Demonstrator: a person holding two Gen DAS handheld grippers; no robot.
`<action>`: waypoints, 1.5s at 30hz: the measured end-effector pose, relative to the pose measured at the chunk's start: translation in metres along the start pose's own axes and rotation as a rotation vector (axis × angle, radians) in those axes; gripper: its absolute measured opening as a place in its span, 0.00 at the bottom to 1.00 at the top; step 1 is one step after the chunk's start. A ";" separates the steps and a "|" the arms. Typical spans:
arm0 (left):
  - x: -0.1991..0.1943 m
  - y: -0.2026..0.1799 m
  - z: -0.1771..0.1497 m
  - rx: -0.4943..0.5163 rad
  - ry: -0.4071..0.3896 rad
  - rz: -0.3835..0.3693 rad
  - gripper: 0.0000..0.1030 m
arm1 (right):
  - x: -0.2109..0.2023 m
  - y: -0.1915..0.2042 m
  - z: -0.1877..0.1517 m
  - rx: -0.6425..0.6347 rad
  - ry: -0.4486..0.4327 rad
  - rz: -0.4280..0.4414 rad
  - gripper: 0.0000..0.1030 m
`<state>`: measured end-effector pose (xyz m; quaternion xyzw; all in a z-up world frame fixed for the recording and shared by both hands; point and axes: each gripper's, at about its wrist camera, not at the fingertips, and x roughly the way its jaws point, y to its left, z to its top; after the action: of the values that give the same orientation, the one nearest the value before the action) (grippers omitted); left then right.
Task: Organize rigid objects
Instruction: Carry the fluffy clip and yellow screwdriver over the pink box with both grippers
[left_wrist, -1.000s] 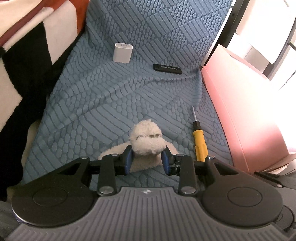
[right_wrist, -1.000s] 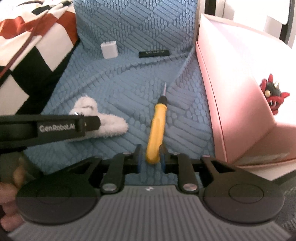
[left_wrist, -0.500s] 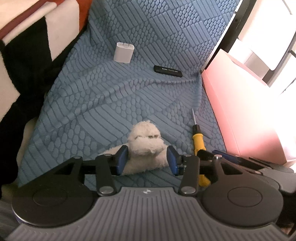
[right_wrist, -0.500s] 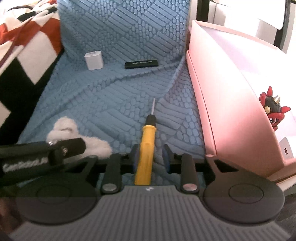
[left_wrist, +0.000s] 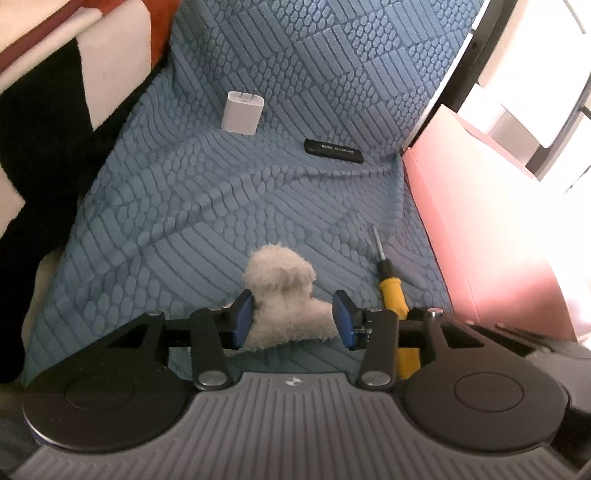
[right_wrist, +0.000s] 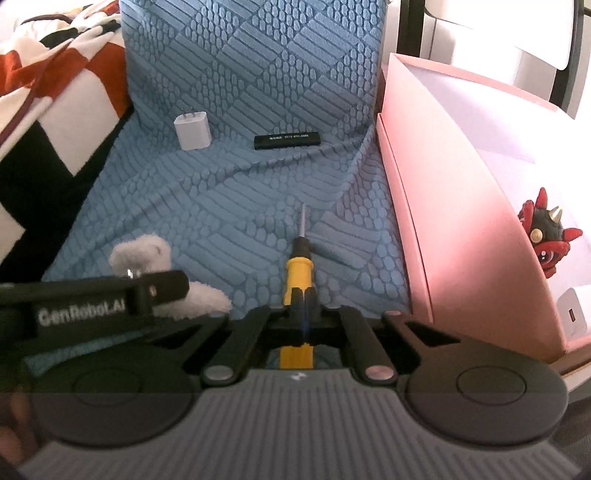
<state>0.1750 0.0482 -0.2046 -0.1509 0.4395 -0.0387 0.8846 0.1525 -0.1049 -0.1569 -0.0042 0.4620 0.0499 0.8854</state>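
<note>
Taking the pink box (right_wrist: 454, 221) as our landmark: farthest left of it, our left gripper (left_wrist: 291, 325) stands released, its jaws spread around the plush toy (left_wrist: 280, 291) without pinching. If we close here we would lift a soft thing, not a rigid one. Just left of the box, our right gripper (right_wrist: 303, 314) is clenched on the screwdriver (right_wrist: 297, 273), low on its handle; the tip may swing and catch the box wall.
</note>
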 end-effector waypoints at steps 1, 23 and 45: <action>0.002 0.001 0.002 -0.003 -0.004 0.006 0.50 | 0.000 0.000 0.000 -0.004 -0.002 -0.007 0.03; 0.033 0.009 0.011 -0.071 0.011 0.028 0.49 | 0.015 -0.001 0.005 0.028 0.001 -0.002 0.32; 0.007 -0.001 0.007 -0.031 -0.022 0.024 0.37 | -0.005 0.003 -0.001 0.014 -0.021 0.017 0.20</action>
<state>0.1853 0.0473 -0.2057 -0.1596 0.4319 -0.0194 0.8875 0.1482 -0.1025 -0.1531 0.0064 0.4531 0.0541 0.8898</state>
